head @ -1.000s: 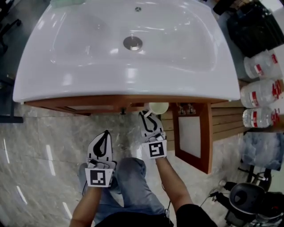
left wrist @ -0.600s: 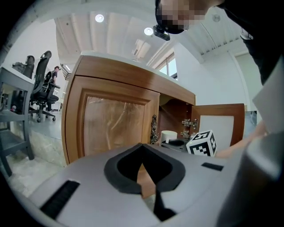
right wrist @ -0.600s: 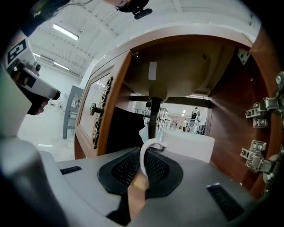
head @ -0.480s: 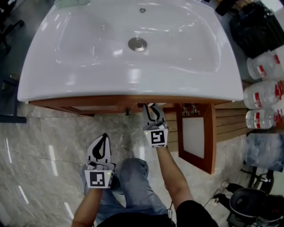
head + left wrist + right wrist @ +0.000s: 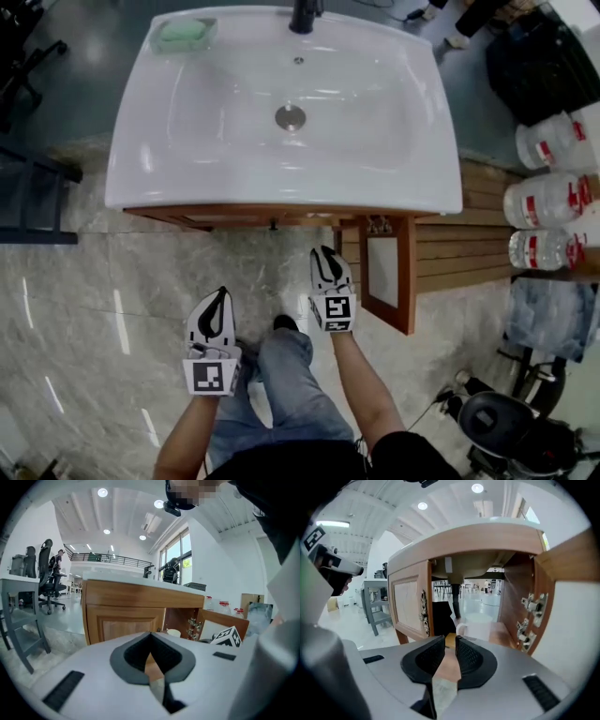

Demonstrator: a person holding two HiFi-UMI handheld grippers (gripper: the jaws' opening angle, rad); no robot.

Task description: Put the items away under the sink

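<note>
A white mug [image 5: 480, 625] stands on the floor of the cabinet under the sink; it also shows as a small white mug [image 5: 173, 632] through the doorway in the left gripper view. The head view hides it beneath the basin. My right gripper [image 5: 326, 255] hovers just outside the doorway, beside the open door [image 5: 384, 272], its jaws a narrow gap apart and empty. My left gripper [image 5: 221, 298] hangs lower left, over the marble floor, shut and empty. In the right gripper view the right gripper [image 5: 450, 641] points straight at the mug.
The white sink [image 5: 281, 192] tops the wooden cabinet, whose left door [image 5: 124, 623] is closed. A green soap dish [image 5: 184, 34] sits on the sink's back left corner. Large water bottles [image 5: 548, 202] stand at the right. A person's knee [image 5: 286, 356] is between the grippers.
The right gripper, which carried the white mug to the cabinet a second ago, has pulled back out without it. The head view has drawn back from the sink.
</note>
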